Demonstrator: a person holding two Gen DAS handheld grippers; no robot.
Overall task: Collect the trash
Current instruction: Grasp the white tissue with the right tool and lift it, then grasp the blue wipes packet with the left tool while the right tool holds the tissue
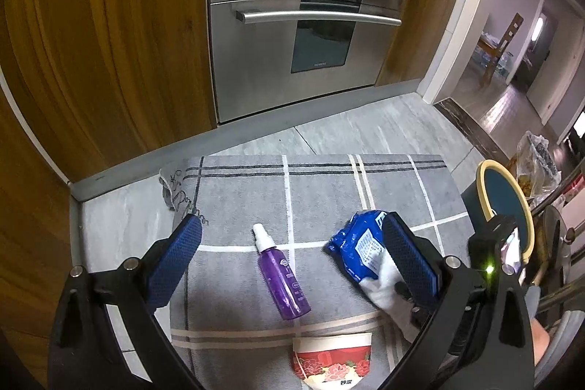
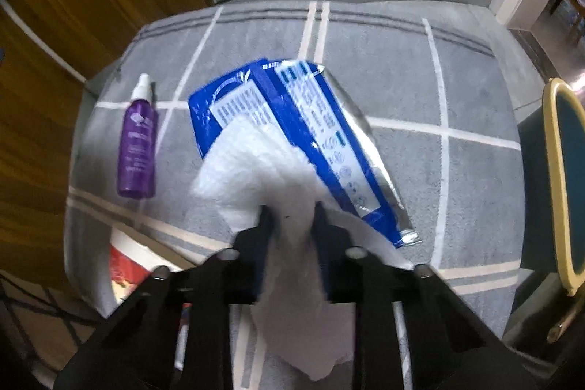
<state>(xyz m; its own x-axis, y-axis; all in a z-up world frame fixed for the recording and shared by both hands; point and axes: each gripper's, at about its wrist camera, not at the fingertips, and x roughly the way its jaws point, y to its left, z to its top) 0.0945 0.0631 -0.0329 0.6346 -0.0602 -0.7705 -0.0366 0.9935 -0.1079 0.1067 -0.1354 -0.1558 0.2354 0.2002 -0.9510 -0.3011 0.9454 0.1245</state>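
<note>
Partly hidden: right gripper (image 2: 289, 218) clamped on white tissue (image 2: 252, 167), tips buried; left gripper (image 1: 292, 243) wide apart, w/ nothing between.

Home kitchen, stainless steel built-in oven (image 1: 310, 24) set in wooden cabinets (image 1: 102, 35), grey tiled floor (image 1: 384, 130) with checked rug (image 1: 329, 192), doorway to dining room with wooden chair (image 1: 506, 39)

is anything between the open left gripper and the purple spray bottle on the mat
Nothing visible. The purple plastic spray bottle with the white cap lies on the grey checked mat, in the gap ahead of the open left gripper. The blue wipes packet, with its white tissue pinched by the right gripper, lies off to the right.
</note>
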